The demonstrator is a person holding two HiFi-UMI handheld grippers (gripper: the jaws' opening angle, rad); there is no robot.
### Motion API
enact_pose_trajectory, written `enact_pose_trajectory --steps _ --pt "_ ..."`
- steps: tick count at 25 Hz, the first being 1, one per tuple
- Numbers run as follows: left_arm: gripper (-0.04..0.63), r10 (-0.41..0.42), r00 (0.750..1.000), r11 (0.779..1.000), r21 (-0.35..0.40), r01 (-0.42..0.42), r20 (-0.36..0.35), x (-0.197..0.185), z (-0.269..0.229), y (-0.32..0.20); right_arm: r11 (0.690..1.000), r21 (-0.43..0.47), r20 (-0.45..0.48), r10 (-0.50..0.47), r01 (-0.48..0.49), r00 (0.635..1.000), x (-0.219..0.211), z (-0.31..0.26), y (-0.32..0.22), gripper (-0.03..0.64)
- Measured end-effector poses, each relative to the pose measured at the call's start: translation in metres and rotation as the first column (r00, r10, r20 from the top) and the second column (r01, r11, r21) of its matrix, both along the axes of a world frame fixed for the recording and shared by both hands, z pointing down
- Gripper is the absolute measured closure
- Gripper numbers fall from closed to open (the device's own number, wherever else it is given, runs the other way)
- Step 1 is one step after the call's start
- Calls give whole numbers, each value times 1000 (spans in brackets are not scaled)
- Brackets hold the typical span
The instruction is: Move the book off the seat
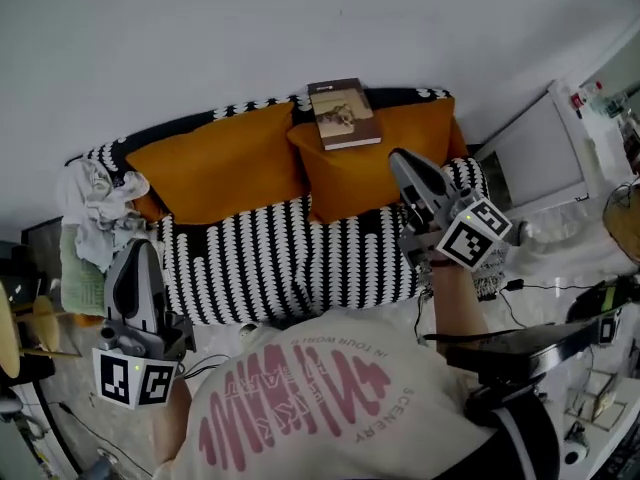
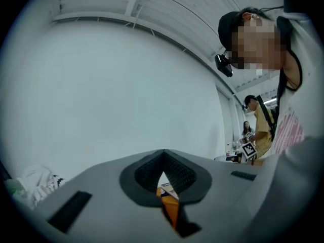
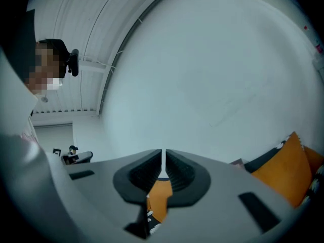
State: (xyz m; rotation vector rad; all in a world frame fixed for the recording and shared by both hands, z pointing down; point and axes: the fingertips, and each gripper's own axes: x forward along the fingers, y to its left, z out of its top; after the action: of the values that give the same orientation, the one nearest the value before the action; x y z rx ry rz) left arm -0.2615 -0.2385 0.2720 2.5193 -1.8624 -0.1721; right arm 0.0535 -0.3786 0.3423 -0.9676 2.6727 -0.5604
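Note:
A brown book (image 1: pixel 344 114) lies on top of the sofa back, above the right orange cushion (image 1: pixel 375 168), and is off the striped seat (image 1: pixel 290 258). My right gripper (image 1: pixel 397 156) is shut and empty; it points up at that cushion, just right of and below the book. At the sofa's front left, my left gripper (image 1: pixel 142 248) is held low, shut and empty. In the left gripper view the pads (image 2: pixel 152 168) meet at the tip, and the orange cushion (image 2: pixel 171 206) shows through the gap below. The right gripper view has its jaws (image 3: pixel 163 161) closed to a thin slit.
A heap of pale clothes (image 1: pixel 100 203) sits on the sofa's left arm, beside the left orange cushion (image 1: pixel 220 163). A white cabinet (image 1: pixel 535 158) and cables (image 1: pixel 540 288) lie to the right. Other people (image 2: pixel 258 125) stand farther off in the room.

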Motion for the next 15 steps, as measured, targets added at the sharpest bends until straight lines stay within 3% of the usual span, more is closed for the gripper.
enact_pose_trajectory --steps 5,11,15 --pt "588 -113 994 992 -57 114 7 -23 8 17 996 -87 9 0 1 1000 -10 36 -39 602" --pt "588 -147 989 977 -149 150 31 -22 25 22 972 -226 18 70 -64 997 -6 98 -75 601" --pt "588 -160 987 973 -167 159 8 -21 22 19 941 -320 5 115 -108 993 -3 149 -97 600"
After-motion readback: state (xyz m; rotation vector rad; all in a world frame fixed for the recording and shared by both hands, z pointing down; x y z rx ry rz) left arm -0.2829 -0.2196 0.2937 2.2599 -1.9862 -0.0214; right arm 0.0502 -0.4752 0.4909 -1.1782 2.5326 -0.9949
